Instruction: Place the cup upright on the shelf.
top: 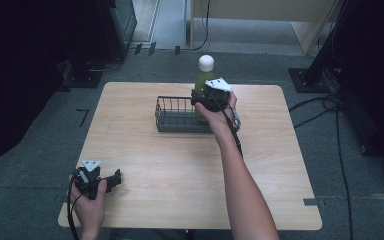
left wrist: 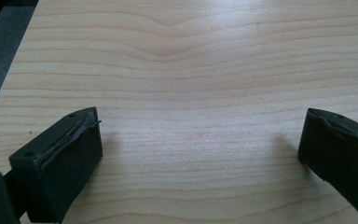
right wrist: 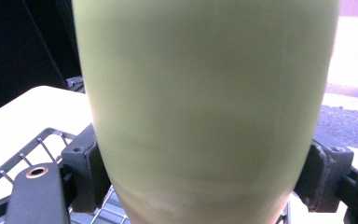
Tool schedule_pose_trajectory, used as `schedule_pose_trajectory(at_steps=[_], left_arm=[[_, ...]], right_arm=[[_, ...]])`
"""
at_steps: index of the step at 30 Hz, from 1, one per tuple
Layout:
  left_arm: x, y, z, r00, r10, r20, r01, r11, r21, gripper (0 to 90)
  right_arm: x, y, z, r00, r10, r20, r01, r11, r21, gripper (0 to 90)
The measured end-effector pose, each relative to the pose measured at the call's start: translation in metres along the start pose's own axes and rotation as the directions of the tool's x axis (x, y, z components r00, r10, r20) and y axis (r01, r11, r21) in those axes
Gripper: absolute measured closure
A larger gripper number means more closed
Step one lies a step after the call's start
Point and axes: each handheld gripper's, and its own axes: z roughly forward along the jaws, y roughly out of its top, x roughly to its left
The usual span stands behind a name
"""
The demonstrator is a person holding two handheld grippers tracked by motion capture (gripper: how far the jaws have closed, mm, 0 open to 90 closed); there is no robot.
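A green bottle (top: 203, 76) with a white cap (top: 206, 62) stands upright over the right end of a dark wire basket (top: 175, 116) at the table's far middle. My right gripper (top: 207, 97) is shut on the bottle's body. In the right gripper view the green bottle (right wrist: 205, 102) sits pressed between both black jaws, with the basket's wire rim (right wrist: 37, 144) below it. My left gripper (top: 114, 180) rests near the table's front left corner, held by a hand, and is open. Its jaws stand wide apart over bare wood (left wrist: 191, 116) in the left gripper view.
The light wooden table (top: 180, 165) has bare surface between the basket and the front edge. Grey carpet surrounds it. Dark stands and cables (top: 330, 105) lie on the floor to the right, and dark equipment (top: 115, 25) stands at the back left.
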Motion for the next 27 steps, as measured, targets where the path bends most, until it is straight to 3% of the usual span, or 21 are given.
schedule_pose_trajectory(at_steps=[5, 6, 10, 12, 20, 27], left_arm=[[0.000, 0.000, 0.000, 1.0000, 0.001, 0.000, -0.001, 1.0000, 0.000, 0.0], [0.000, 0.000, 0.000, 1.0000, 0.000, 0.000, 0.000, 1.0000, 0.000, 0.0], [0.000, 0.000, 0.000, 1.0000, 0.000, 0.000, 0.000, 1.0000, 0.000, 0.0], [0.000, 0.000, 0.000, 1.0000, 0.000, 0.000, 0.000, 1.0000, 0.000, 0.0], [0.000, 0.000, 0.000, 1.0000, 0.000, 0.000, 0.000, 1.0000, 0.000, 0.0], [0.000, 0.000, 0.000, 1.0000, 0.000, 0.000, 0.000, 1.0000, 0.000, 0.0]], right_arm=[[-0.003, 0.001, 0.000, 0.9998, 0.009, -0.017, -0.009, 1.000, 0.008, 18.1], [-0.003, 0.002, 0.000, 1.0000, 0.001, -0.007, -0.001, 0.999, 0.047, 10.7], [-0.005, 0.001, -0.002, 0.9999, -0.016, -0.005, 0.016, 0.997, 0.081, 5.3], [-0.008, 0.000, -0.005, 0.9999, 0.002, -0.011, -0.001, 0.995, 0.097, 1.2], [-0.013, -0.006, -0.024, 0.9986, -0.004, -0.054, 0.009, 0.997, 0.083, 0.0], [-0.018, -0.017, -0.037, 0.9980, -0.007, -0.062, 0.013, 0.996, 0.092, 0.0]])
